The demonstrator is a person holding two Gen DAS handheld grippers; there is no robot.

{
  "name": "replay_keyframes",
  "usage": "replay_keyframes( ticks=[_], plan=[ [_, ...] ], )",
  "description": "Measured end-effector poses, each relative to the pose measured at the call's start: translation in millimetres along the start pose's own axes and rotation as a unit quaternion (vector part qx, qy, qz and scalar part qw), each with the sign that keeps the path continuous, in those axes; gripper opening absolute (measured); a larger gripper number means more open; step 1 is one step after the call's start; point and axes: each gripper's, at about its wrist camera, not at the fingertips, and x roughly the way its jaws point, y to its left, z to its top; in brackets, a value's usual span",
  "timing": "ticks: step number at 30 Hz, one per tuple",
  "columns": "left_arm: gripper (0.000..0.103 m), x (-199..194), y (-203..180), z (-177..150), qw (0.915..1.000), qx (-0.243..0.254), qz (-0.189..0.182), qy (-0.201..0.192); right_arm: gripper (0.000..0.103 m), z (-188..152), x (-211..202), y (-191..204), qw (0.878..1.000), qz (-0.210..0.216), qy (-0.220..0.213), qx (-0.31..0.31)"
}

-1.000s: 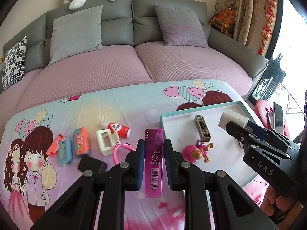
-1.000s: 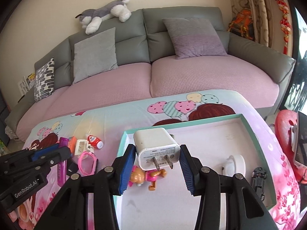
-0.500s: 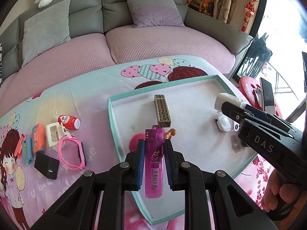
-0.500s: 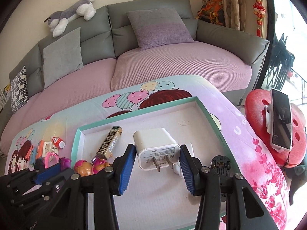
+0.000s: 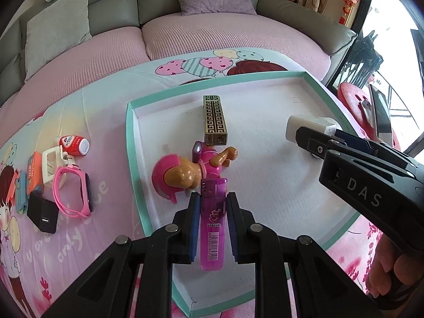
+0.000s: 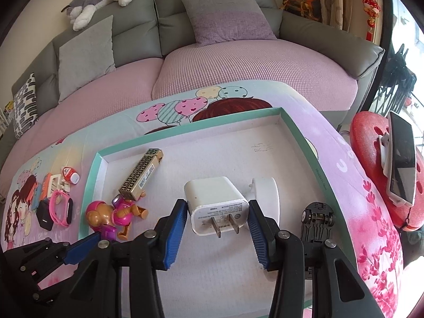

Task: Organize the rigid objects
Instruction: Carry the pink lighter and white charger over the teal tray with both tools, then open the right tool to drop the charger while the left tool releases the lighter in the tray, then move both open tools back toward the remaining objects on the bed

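My left gripper (image 5: 212, 206) is shut on a purple lighter (image 5: 212, 225), held over the near left part of the white tray with a teal rim (image 5: 131, 143). My right gripper (image 6: 216, 217) is shut on a white charger plug (image 6: 216, 201), prongs toward the camera, over the tray's middle (image 6: 91, 175). In the tray lie a gold patterned box (image 5: 214, 119) (image 6: 141, 173), a pink toy dog figure (image 5: 185, 172) (image 6: 114, 216), a white round object (image 6: 266, 193) and an overturned black toy car (image 6: 316, 221).
Left of the tray on the cartoon cloth lie a pink watch (image 5: 73, 193), a black charger (image 5: 43, 216), a white frame piece (image 5: 53, 163), a small red bottle (image 5: 74, 144) and orange and blue items. A sofa (image 6: 212, 61) is behind; a red stool with a phone (image 6: 400, 159) stands right.
Both grippers have moved rightward and lower over the tray, each still holding its object. The tray's contents now sit closer and larger in view.
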Motion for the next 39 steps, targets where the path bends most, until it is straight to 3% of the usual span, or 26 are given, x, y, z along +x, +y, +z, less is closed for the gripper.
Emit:
replay_keyframes(
  ticks=[23, 25, 29, 37, 39],
  plan=[
    [0.022, 10.3, 1.7, -3.8, 0.9998, -0.007, 0.012, 0.014, 0.05, -1.8, 5.2, 6.3, 1.0, -0.005, 0.015, -0.017],
    [0.023, 7.4, 2.3, -4.5, 0.9998, -0.007, 0.012, 0.012, 0.05, -0.7, 1.0, 4.0, 1.0, 0.001, 0.008, -0.01],
    [0.038, -1.2, 4.6, -4.2, 0.9999, -0.01, 0.011, 0.002, 0.05, 0.8, -5.1, 4.6, 1.0, 0.013, -0.005, -0.005],
    [0.04, -20.1, 20.1, -3.4, 0.9992, -0.025, 0.021, -0.02, 0.05, 3.3, -10.8, 6.7, 1.0, 0.019, -0.019, 0.0],
    [0.046, -24.1, 27.2, -4.6, 0.9987, -0.034, 0.029, -0.025, 0.05, 3.5, -10.5, 7.0, 1.0, 0.02, -0.018, 0.001]
  ],
)
